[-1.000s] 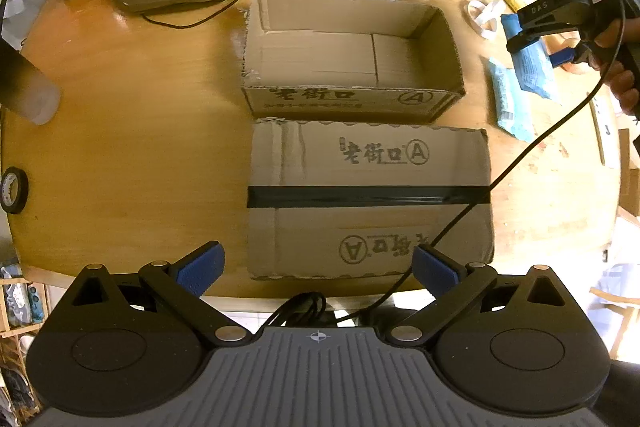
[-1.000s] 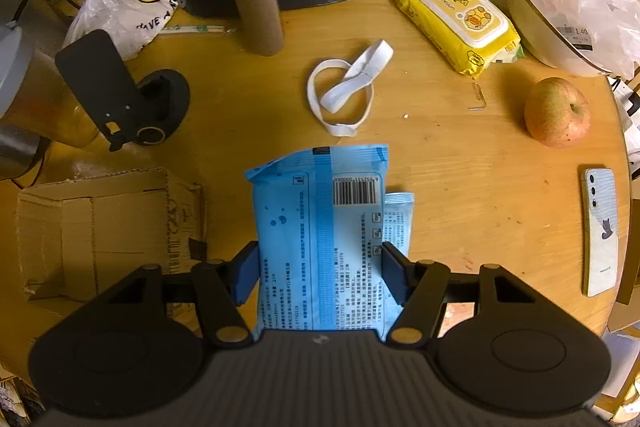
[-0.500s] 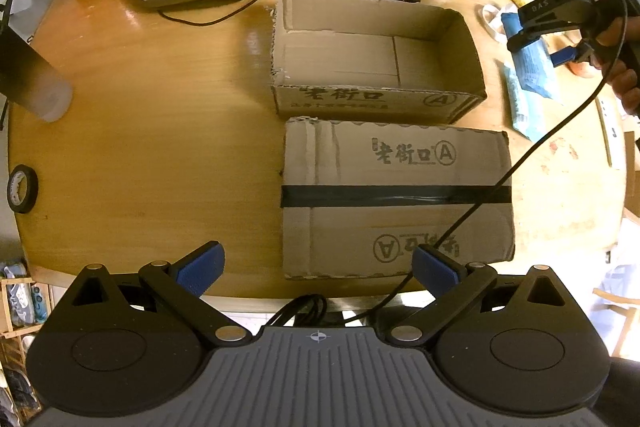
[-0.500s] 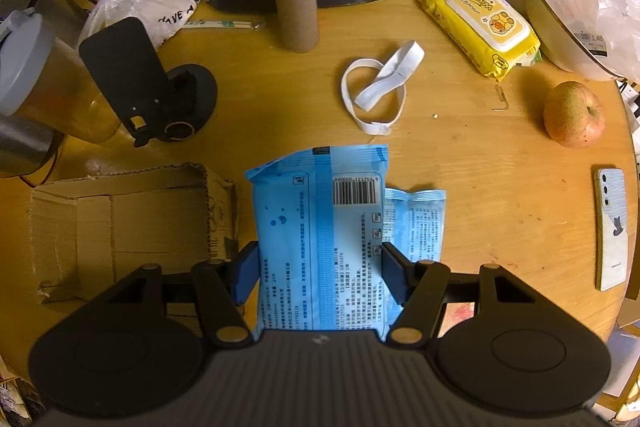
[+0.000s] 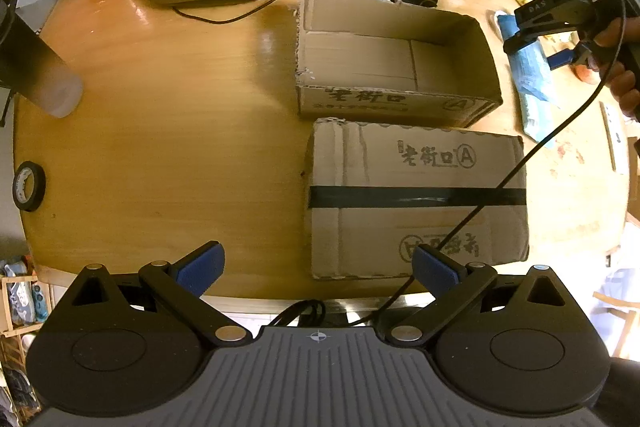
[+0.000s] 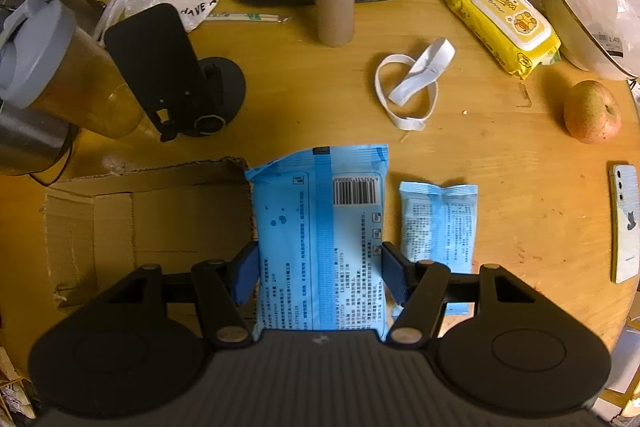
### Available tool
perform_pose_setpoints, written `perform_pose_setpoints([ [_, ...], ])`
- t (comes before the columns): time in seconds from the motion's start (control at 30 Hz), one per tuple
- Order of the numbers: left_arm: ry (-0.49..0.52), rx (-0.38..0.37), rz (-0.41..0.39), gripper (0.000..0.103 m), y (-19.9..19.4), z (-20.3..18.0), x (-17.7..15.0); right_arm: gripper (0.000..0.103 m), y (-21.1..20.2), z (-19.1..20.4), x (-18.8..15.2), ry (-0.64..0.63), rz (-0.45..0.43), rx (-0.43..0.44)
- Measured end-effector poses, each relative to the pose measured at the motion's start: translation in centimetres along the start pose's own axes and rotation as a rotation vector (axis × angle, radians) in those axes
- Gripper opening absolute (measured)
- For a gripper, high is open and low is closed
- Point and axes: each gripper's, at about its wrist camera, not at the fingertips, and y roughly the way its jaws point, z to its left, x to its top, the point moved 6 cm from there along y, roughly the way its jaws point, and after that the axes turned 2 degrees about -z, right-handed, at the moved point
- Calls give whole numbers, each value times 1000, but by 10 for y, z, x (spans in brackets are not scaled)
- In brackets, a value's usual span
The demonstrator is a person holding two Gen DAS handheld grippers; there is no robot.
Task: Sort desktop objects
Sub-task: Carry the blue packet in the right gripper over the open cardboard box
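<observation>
- The left tool (image 5: 318, 263) is hanging back at the near edge of the worktop (image 5: 168, 131), well to the near-left of the open cardboard box (image 5: 394, 61), with its blue pads spread wide and gripping nothing; it is probably idling there so the box stays unobstructed.
- The open cardboard box is sitting with its mouth upward and nothing showing inside, likely serving as the sorting bin; a taped, closed carton (image 5: 416, 199) is lying just in front of it, touching or nearly so.
- The right tool (image 6: 318, 275) is pinching a blue wet-wipe pack (image 6: 320, 223) across its width, one pad pressing on each long edge, and carrying it flat and lengthwise so it can be lowered in without snagging. The pack is hovering at the box's right wall (image 6: 240, 195), partly overlapping the rim.
- A smaller blue sachet (image 6: 438, 227) is lying on the worktop just right of the box, beside the held pack, seemingly waiting its turn.
- Farther right of the box, a white elastic band (image 6: 412, 83), a yellow wipes pack (image 6: 502, 23), an apple (image 6: 592, 111) and a phone (image 6: 625, 223) are resting unsorted.
</observation>
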Motion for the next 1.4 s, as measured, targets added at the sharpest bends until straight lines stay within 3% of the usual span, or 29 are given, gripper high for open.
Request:
perform_pose_setpoints([
  [1.4,-57,19,15,103,1,56,-4,62,17,90,-2,-47,13,48],
])
